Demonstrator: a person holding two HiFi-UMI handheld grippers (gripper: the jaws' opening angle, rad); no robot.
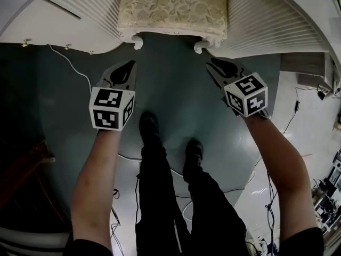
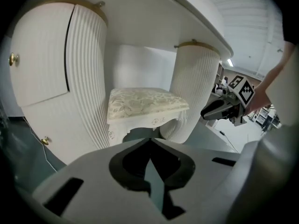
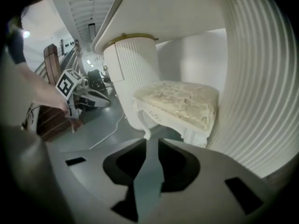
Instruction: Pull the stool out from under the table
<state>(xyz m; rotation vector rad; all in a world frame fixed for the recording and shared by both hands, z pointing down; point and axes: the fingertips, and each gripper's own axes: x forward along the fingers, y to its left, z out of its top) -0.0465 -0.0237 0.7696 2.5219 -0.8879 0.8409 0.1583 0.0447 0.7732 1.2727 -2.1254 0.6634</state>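
Underfoot, grey floor (image 1: pixel 176 89); stool (image 1: pixel 173 7) beneath white table (image 1: pixel 269 20); left fingers (image 2: pixel 93 164) together, right fingers (image 3: pixel 201 160) slightly apart.

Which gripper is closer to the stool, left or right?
Right, slightly. The right gripper hangs just short of the front right leg of the stool, not touching. The left gripper hangs a little further back from its front left leg, also apart.

The stool (image 1: pixel 171 7) is seen with a cream cushion in a pale floral pattern and a white carved frame. The table's pedestals (image 1: pixel 272 25) are white with fine ribs, each topped by a thin gold band (image 2: pixel 198 44). The floor (image 1: pixel 176 89) is dark grey-green and crossed by a white cable (image 1: pixel 71 63), and black square markers on white are carried by the grey left gripper (image 1: pixel 129 64) and right gripper (image 1: pixel 211 64).
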